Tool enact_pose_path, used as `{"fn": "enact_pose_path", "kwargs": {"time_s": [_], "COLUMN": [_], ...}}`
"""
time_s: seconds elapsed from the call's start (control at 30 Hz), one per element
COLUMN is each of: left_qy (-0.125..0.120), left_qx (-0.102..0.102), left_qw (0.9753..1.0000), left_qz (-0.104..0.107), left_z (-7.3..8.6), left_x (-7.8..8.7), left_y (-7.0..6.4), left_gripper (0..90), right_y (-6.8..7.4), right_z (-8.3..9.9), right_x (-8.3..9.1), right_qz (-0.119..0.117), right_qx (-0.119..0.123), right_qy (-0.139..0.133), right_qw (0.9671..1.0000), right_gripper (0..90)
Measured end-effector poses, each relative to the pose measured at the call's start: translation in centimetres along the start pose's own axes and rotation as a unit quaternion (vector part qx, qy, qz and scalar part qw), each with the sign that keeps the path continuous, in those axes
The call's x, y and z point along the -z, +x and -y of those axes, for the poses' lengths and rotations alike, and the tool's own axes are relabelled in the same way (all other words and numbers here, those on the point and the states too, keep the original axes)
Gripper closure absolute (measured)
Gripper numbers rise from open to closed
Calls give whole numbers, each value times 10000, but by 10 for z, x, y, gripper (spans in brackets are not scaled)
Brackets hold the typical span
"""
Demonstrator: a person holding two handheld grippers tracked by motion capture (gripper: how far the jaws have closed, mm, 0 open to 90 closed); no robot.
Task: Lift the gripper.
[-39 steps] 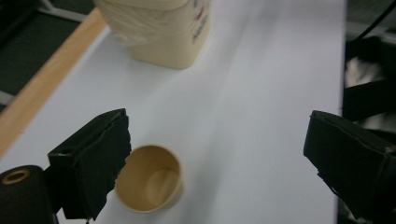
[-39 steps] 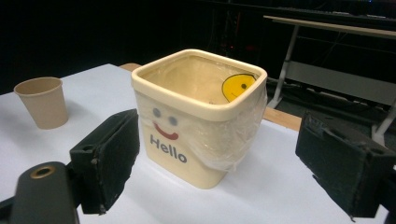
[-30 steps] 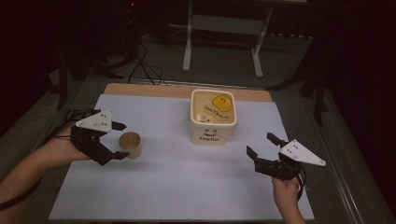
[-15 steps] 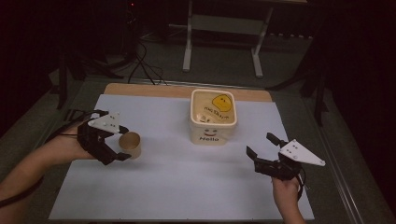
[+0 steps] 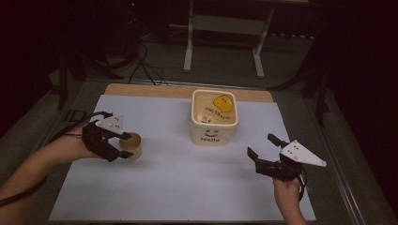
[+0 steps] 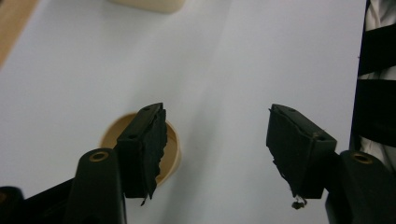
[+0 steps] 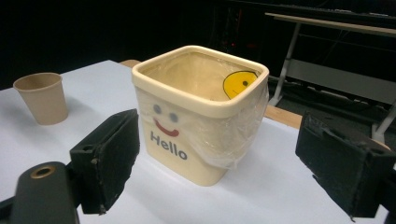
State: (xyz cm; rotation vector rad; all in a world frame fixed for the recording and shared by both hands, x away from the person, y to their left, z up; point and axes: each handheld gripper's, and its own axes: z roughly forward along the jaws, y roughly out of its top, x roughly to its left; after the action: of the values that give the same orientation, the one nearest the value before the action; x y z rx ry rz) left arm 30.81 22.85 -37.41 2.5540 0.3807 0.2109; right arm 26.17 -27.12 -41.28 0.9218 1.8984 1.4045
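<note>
Over on your left side, your left claw (image 5: pixel 123 144) sits spread wide and released, right at the small brown paper cup (image 5: pixel 133 145), which stands upright on the white sheet covering the bench (image 5: pixel 164 187), mouth up, long axis vertical. From the left gripper view you're looking down over the cup's open mouth (image 6: pixel 170 149): one jaw crosses in front of it, the other stands well off to the side, so the cup lies off-centre rather than between the jaws. I'd say that's the relation to fix: shift the claw until the cup wall sits in the gap, then squeeze gently, because thin paper will likely buckle. Moving across to the middle, the cream square plastic tub with the "Hello" smiley face (image 5: pixel 213 117) stands upright, well apart from the cup, wrapped in clear film. Over on your right, the right claw (image 5: pixel 263 150) hovers open and empty, pointing at the tub (image 7: pixel 201 112) from near its front corner. Your left hand is clearly the nearer one to the cup.
</note>
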Motion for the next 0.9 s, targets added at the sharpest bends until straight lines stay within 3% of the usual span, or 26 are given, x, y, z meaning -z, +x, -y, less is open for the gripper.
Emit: {"fn": "enact_pose_path", "kwargs": {"time_s": [0.2, 0.67, 0.9], "left_qy": [244, 517, 666], "left_qx": [-26, 149, 118], "left_qw": [9997, 9984, 9975], "left_qz": [-50, -169, -222], "left_z": [1, 11, 17], "left_x": [-12, -37, -46], "left_y": [2, 9, 14], "left_gripper": [472, 576, 651], "right_y": [1, 0, 0], "right_z": [0, 1, 1], "right_x": [0, 0, -1], "right_qz": [-20, -48, -52], "right_qx": [17, 17, 16], "right_qy": [5, 30, 50], "right_qw": [10000, 10000, 10000], "right_gripper": [136, 137, 137]}}
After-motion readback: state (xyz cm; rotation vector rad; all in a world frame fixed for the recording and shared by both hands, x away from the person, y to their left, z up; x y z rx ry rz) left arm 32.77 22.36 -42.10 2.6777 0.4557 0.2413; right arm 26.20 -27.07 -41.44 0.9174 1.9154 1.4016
